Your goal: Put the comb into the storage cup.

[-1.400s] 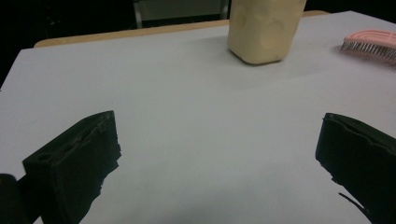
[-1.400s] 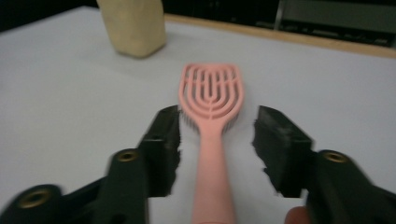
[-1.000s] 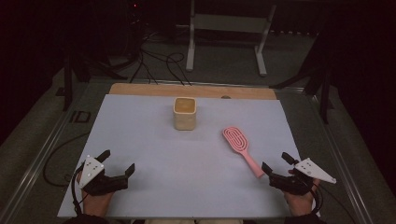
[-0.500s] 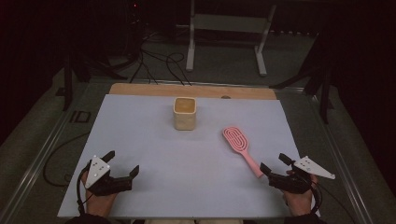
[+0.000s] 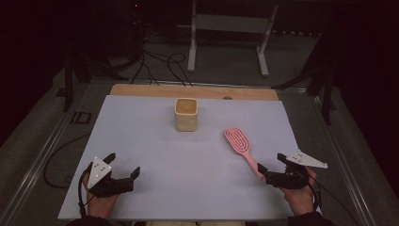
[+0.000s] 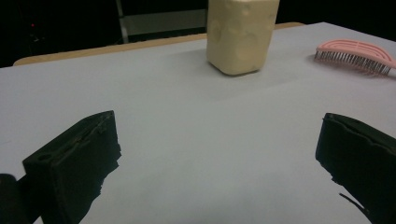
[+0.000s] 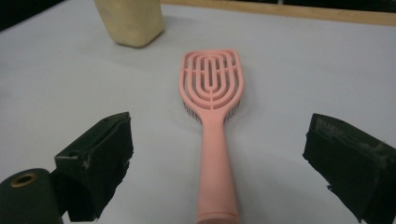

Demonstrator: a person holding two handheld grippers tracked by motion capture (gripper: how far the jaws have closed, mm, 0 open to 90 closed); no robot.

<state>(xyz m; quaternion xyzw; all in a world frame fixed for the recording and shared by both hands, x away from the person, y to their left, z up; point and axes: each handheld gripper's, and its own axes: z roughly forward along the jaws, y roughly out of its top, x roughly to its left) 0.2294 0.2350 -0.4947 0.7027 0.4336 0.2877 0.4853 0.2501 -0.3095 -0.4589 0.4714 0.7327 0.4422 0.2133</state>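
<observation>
Hairbrush lined up between the wide-open jaws of the right tool.

The pink hairbrush [image 7: 213, 121] lies bristles-down on the tabletop [image 5: 155, 155], handle end toward the person, so the right tool [image 5: 274, 168] can take it by the handle; that end sits between the spread jaws, touching neither, I'd judge. Beyond the brush head stands a cream square cup [image 5: 186, 114], well apart. The left tool [image 5: 123, 165] rests open and empty at the near left.
</observation>
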